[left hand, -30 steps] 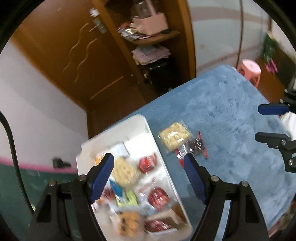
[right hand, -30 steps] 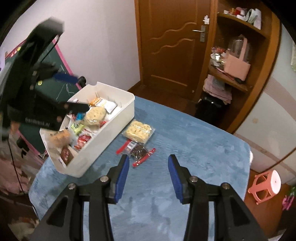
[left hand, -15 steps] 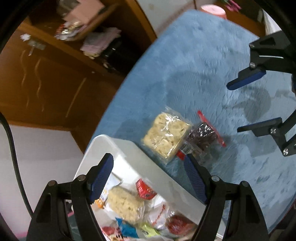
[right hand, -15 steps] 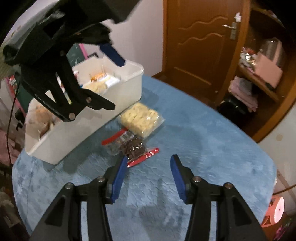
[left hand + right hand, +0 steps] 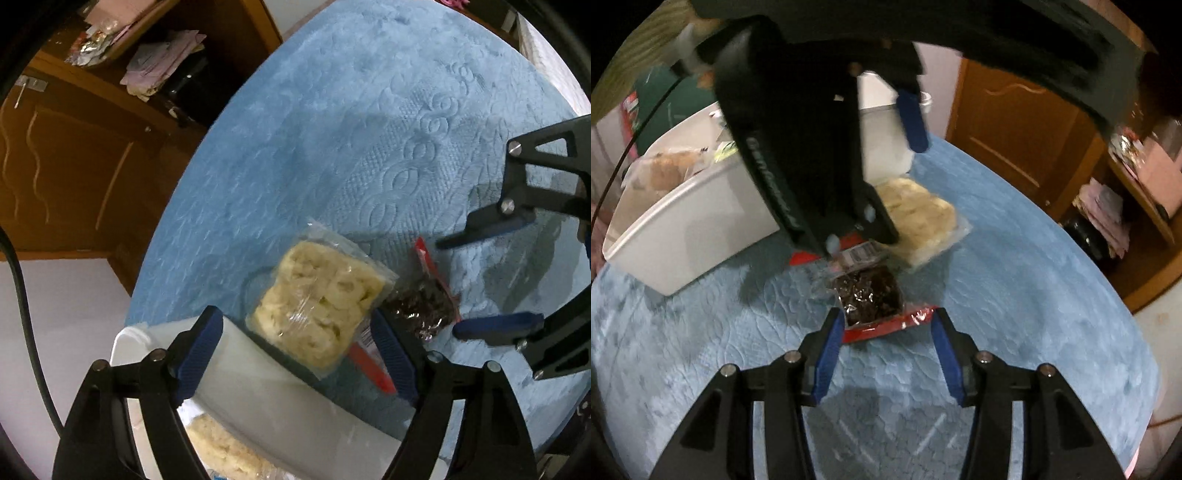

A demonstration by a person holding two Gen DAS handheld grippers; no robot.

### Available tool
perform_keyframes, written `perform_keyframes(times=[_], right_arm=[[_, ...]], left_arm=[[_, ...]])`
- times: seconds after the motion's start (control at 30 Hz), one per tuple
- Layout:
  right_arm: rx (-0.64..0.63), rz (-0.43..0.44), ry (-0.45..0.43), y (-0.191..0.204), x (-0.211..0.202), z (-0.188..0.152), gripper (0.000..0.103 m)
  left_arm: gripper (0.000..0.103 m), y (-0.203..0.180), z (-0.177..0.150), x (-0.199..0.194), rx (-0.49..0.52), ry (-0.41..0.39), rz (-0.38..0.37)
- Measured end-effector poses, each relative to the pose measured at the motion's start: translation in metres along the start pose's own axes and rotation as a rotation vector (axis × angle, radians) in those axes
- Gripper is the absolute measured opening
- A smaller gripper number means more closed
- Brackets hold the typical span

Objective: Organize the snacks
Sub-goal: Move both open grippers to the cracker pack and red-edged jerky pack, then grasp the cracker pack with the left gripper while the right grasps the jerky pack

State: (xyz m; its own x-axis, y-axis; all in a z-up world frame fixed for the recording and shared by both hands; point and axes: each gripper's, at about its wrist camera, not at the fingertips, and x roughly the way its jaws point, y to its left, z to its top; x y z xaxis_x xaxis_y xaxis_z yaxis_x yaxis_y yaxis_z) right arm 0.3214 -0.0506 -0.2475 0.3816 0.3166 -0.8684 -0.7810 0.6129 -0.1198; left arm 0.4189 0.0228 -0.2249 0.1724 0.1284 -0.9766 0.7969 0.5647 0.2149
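Your left gripper [image 5: 297, 343] hangs over the pale cracker pack [image 5: 319, 302], its jaws spread and just opening wider, the pads clear of the wrapper. Your right gripper [image 5: 886, 334] has jaws apart with the red edge of the dark snack pouch [image 5: 868, 290] between them, not visibly pinched. Both packs lie on the blue cloth [image 5: 1015, 295], the cracker pack at one o'clock of the pouch, the white bin [image 5: 690, 221] at ten.

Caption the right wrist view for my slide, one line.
Open right gripper above a dark snack packet on the blue tablecloth, beside a pale snack pack and white bin.
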Motion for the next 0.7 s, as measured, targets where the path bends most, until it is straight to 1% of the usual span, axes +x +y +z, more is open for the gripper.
perform_keyframes(times=[0.17, 0.3, 0.4, 0.5, 0.63, 0.7], right_arm=[[-0.028, 0.047, -0.020, 0.002, 0.004, 0.005, 0.050], [-0.019, 0.094, -0.032, 0.004, 0.005, 0.007, 0.050], [-0.013, 0.106, -0.044, 0.008, 0.006, 0.008, 0.054], [0.007, 0.138, -0.053, 0.010, 0.008, 0.009, 0.055], [0.020, 0.114, -0.070, 0.014, 0.010, 0.010, 0.059], [0.051, 0.110, -0.076, 0.014, 0.011, 0.010, 0.060]], left_arm=[[0.081, -0.005, 0.003, 0.007, 0.032, 0.043, -0.035], [0.082, -0.011, 0.002, 0.015, 0.094, 0.079, 0.021], [0.082, -0.013, 0.004, 0.017, 0.090, 0.091, 0.026], [0.082, -0.009, 0.014, 0.023, 0.070, 0.096, 0.039], [0.091, -0.010, 0.021, 0.031, 0.056, 0.114, 0.052], [0.093, -0.006, 0.024, 0.033, 0.044, 0.110, 0.048]])
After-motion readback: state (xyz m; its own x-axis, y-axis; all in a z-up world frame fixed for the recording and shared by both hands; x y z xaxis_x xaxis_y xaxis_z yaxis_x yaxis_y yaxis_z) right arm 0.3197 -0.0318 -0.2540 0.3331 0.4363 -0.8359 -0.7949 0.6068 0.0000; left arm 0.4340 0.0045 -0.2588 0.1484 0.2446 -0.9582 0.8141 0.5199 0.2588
